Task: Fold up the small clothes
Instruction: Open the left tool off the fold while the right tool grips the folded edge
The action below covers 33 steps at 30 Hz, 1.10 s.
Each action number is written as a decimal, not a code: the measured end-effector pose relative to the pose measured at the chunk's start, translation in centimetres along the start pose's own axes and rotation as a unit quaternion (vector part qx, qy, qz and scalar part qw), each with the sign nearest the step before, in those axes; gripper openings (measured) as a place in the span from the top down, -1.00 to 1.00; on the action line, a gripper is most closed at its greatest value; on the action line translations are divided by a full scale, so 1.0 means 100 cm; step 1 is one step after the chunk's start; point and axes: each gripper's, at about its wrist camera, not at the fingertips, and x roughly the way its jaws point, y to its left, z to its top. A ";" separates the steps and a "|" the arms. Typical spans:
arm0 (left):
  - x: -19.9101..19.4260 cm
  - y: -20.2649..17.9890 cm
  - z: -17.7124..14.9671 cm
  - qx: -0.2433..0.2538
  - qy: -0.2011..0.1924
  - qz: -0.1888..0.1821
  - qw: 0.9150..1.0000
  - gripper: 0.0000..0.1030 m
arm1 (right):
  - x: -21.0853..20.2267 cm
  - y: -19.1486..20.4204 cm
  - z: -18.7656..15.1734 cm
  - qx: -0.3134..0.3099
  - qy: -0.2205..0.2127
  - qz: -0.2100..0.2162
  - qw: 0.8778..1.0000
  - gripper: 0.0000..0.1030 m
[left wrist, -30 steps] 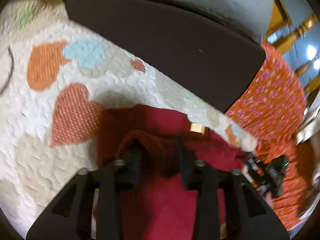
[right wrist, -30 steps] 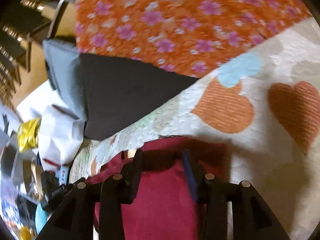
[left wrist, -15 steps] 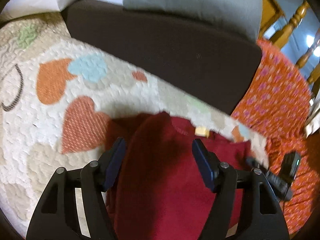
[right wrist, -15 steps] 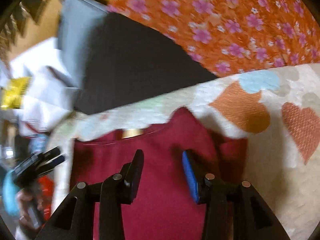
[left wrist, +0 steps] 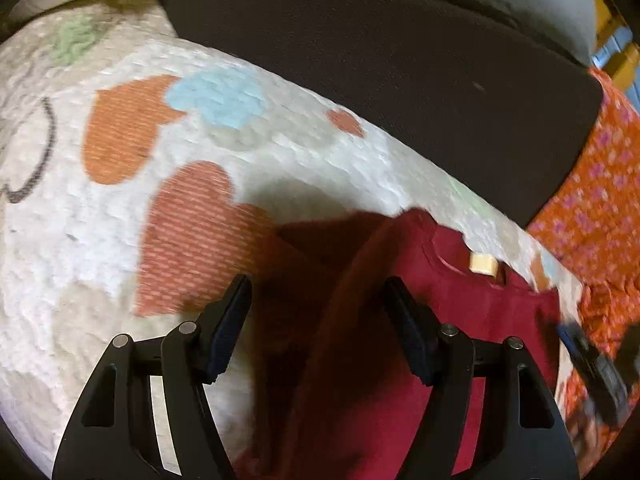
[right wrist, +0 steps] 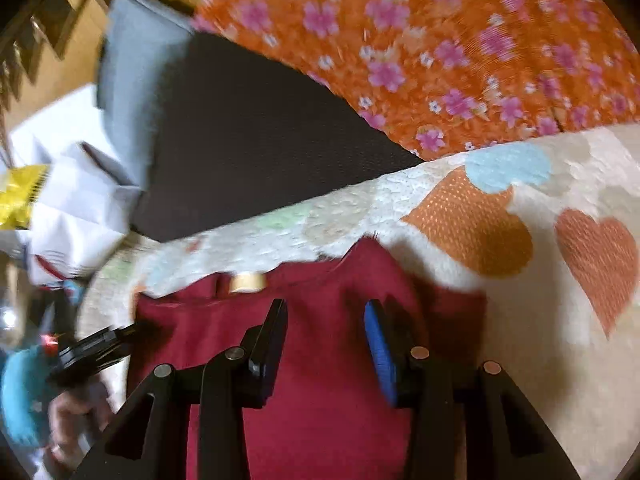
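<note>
The dark red garment (left wrist: pixel 472 312) lies on the quilt with heart patches (left wrist: pixel 100 240), its neckline and tan label (left wrist: pixel 483 264) toward the quilt's far edge. In my left wrist view one side of it is folded over toward the middle, leaving a darker ridge running down between my fingers. In my right wrist view the same garment (right wrist: pixel 320 380) lies mostly flat, with the label (right wrist: pixel 248 282) just ahead of the fingers.

My left gripper (left wrist: pixel 318 312) hangs over the folded part with its fingers spread wide and nothing between them. My right gripper (right wrist: pixel 326 340) sits over the garment's upper body, fingers also apart, gripping nothing; I cannot tell whether the tips touch the cloth.

Beyond the quilt lies a dark brown cushion (left wrist: pixel 400 80), with a grey cushion (right wrist: pixel 132 80) behind it and orange floral fabric (right wrist: pixel 440 48) beside it. Both views are blurred.
</note>
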 end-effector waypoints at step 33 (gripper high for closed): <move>-0.076 0.059 -0.096 -0.058 0.021 0.019 0.998 -0.34 | 0.114 0.238 -0.039 -0.161 0.088 0.075 0.980 0.33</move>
